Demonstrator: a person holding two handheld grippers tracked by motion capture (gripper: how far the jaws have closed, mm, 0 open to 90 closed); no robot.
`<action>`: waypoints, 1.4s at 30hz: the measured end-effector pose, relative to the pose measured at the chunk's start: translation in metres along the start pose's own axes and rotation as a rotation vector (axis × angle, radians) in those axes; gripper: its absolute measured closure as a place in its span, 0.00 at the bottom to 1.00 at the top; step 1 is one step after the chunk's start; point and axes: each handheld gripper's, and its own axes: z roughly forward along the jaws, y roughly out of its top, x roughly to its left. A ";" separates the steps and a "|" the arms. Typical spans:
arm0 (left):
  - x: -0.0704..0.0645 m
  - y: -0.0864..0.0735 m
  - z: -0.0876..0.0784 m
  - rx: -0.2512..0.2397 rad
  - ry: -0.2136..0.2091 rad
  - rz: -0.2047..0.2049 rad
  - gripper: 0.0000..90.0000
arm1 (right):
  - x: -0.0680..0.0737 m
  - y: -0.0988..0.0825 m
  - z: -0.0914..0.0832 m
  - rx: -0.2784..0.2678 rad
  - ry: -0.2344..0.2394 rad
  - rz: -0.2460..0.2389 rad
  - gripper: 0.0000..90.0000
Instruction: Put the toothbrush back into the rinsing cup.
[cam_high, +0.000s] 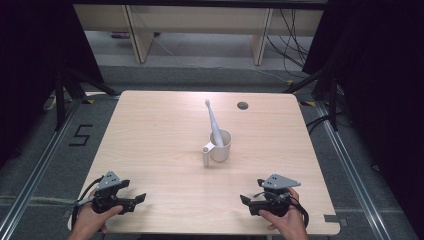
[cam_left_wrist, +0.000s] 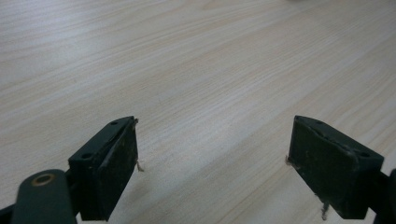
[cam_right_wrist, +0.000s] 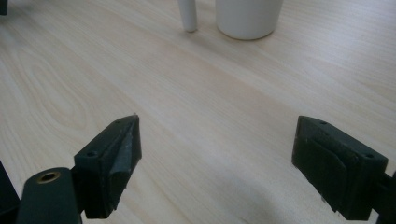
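Note:
A white cup (cam_high: 220, 145) with a handle at its left stands near the middle of the wooden table (cam_high: 155, 135). A white electric toothbrush (cam_high: 213, 122) leans in it, head up and tilted to the far left. The cup's base (cam_right_wrist: 247, 18) and handle tip show at the top of the right gripper view. My left gripper (cam_high: 140, 199) rests near the front left edge, jaws wide open over bare wood (cam_left_wrist: 212, 140). My right gripper (cam_high: 243, 199) sits near the front right, also open with nothing between its jaws (cam_right_wrist: 217, 154).
A round cable hole (cam_high: 242, 105) lies in the table's far right part. Dark stands and cables flank the table on the floor. A "5" is taped on the floor (cam_high: 80, 135) at the left.

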 end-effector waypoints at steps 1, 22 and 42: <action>0.000 0.000 0.000 0.005 -0.002 -0.001 0.17 | 0.001 -0.001 0.000 0.005 0.008 0.014 0.19; 0.000 0.000 0.000 0.004 -0.001 0.001 0.17 | 0.008 -0.019 -0.011 -0.001 0.001 0.026 0.19; 0.000 0.000 -0.001 0.004 0.000 0.001 0.17 | 0.006 -0.021 -0.010 -0.005 0.004 0.000 0.19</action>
